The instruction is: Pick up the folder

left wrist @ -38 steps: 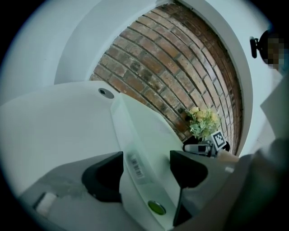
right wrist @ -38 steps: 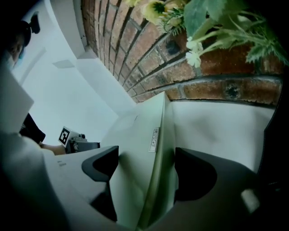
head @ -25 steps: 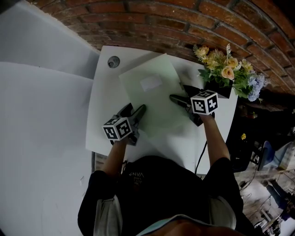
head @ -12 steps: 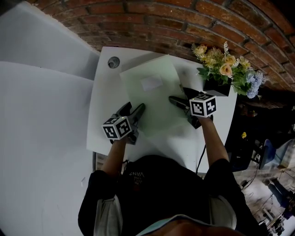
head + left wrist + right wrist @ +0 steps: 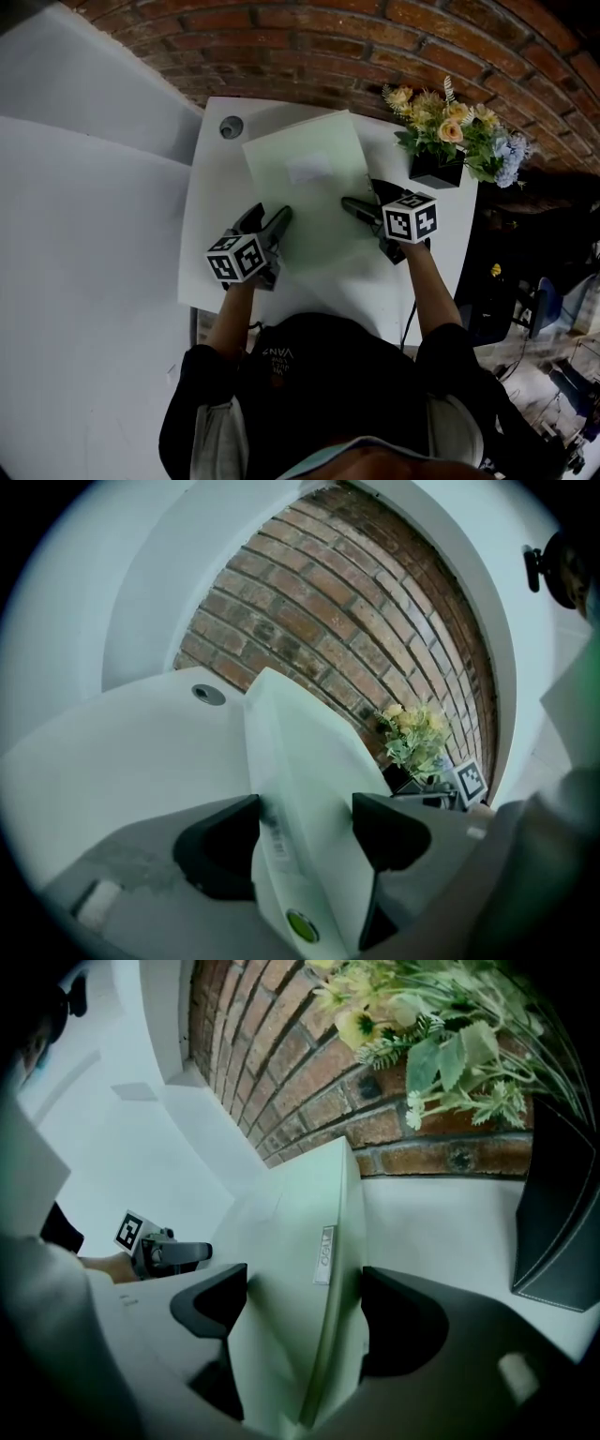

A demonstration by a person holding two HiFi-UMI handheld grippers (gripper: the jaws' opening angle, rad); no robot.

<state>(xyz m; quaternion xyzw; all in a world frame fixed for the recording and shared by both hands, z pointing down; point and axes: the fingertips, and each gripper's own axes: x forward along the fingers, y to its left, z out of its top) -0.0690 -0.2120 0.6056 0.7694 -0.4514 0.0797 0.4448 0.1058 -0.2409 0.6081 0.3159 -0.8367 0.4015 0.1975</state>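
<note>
A pale green folder (image 5: 309, 178) with a white label lies slantwise over the white table (image 5: 208, 262). My left gripper (image 5: 269, 218) is at its near left edge and my right gripper (image 5: 364, 195) at its right edge. In the left gripper view the folder (image 5: 300, 771) fills the gap between the jaws of the left gripper (image 5: 307, 817), with a green snap button near the camera. In the right gripper view the right gripper (image 5: 302, 1297) is shut on the labelled spine of the folder (image 5: 281, 1241).
A bunch of flowers (image 5: 455, 131) in a black pot (image 5: 436, 171) stands at the table's far right corner, close to my right gripper. A round cable hole (image 5: 232, 127) sits at the far left corner. A brick wall (image 5: 375, 47) runs behind the table.
Both grippers and the folder between them have shifted slightly toward the wall. The grip on each edge looks the same.
</note>
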